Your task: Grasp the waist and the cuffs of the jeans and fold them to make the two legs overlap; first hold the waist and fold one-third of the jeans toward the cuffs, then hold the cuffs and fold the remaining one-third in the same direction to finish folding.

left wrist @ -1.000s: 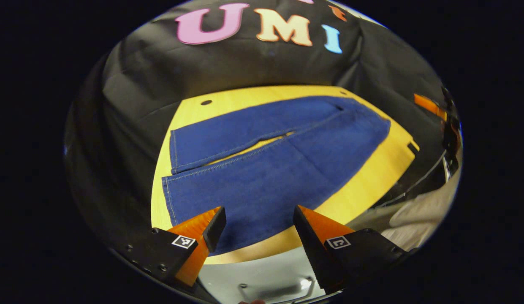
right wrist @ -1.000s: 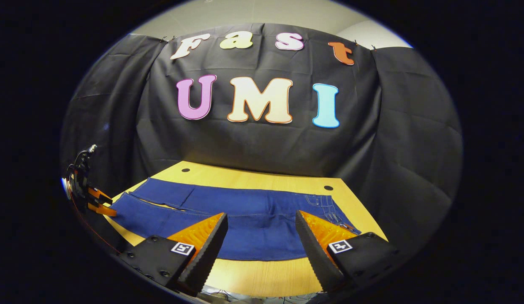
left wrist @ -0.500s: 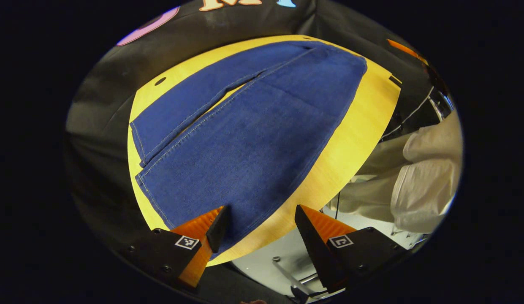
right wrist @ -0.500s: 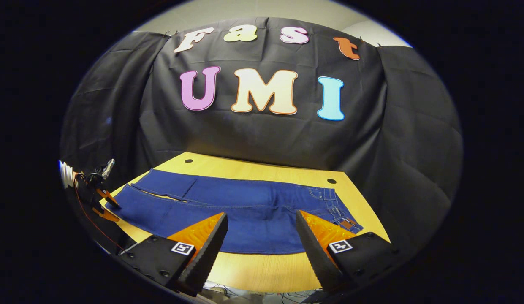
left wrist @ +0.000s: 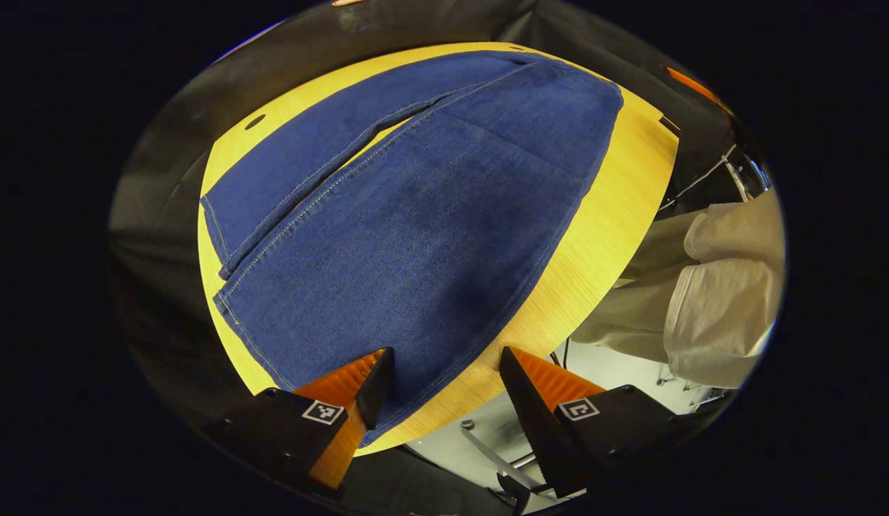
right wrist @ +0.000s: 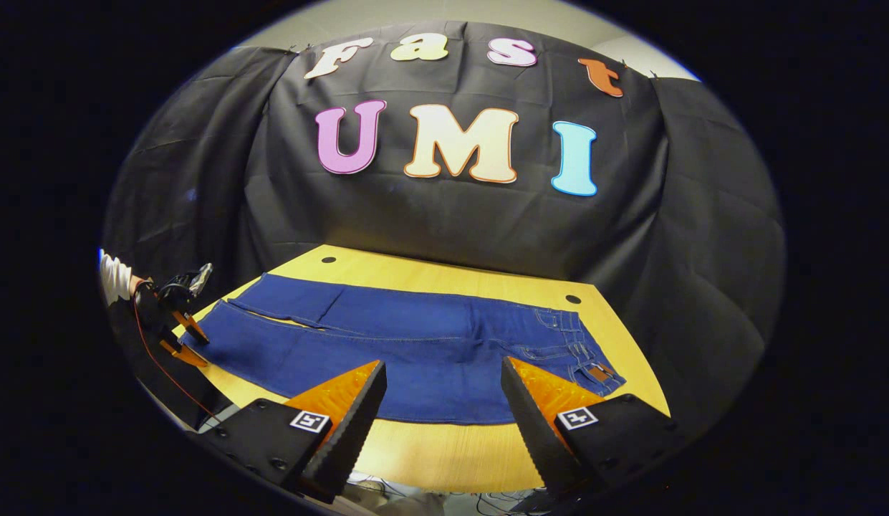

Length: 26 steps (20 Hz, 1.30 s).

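Note:
Blue jeans (left wrist: 415,215) lie spread flat on the yellow wooden table (left wrist: 594,215), their two legs side by side with a narrow gap between them. In the left gripper view my left gripper (left wrist: 440,390) hovers open over the near leg by the table's front edge, close to the cuffs (left wrist: 222,287). In the right gripper view the jeans (right wrist: 415,344) stretch across the table (right wrist: 444,451), waist (right wrist: 587,351) at the right, cuffs at the left. My right gripper (right wrist: 444,398) stands open above the front edge, short of the cloth. The left gripper (right wrist: 183,333) shows small at the far left by the cuffs.
A person's light sleeve (left wrist: 709,301) hangs beside the table in the left gripper view. Below the front edge are a pale floor and a metal frame (left wrist: 487,455). Two small round holes (right wrist: 573,299) mark the table's back corners. Black cloth walls close the booth behind.
The left gripper has tilted down and come closer over the near leg. The right gripper has risen slightly, showing more table. Both stay open.

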Each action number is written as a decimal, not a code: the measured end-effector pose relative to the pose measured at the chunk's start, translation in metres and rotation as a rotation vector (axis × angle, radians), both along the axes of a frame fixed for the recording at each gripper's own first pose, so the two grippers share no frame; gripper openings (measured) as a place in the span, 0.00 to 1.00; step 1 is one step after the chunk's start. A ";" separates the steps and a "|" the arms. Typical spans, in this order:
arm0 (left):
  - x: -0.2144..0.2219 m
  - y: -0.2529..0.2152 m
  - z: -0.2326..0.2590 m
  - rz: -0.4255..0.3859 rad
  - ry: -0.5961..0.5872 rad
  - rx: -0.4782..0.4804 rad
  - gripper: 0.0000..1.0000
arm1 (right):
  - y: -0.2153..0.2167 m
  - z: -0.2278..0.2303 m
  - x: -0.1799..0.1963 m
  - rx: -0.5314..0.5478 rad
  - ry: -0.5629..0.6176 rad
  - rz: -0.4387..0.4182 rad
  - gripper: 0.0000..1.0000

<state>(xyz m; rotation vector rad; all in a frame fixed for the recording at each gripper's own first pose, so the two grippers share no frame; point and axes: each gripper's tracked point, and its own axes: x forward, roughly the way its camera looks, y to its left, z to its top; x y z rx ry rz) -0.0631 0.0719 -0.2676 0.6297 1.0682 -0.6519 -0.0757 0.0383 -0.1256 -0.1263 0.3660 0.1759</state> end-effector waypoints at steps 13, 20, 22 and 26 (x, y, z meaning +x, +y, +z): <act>0.009 0.000 0.000 -0.027 -0.046 -0.025 0.15 | 0.020 -0.004 0.004 0.029 0.016 0.032 0.99; 0.007 -0.005 0.002 0.078 0.060 -0.155 0.00 | 0.027 -0.001 0.010 0.038 0.014 0.029 0.99; 0.008 -0.004 0.003 0.064 0.079 -0.138 0.00 | 0.028 -0.001 0.011 0.041 0.019 0.031 0.99; 0.008 -0.002 0.002 -0.016 0.104 -0.046 0.00 | 0.035 -0.010 0.016 0.053 0.063 0.088 0.99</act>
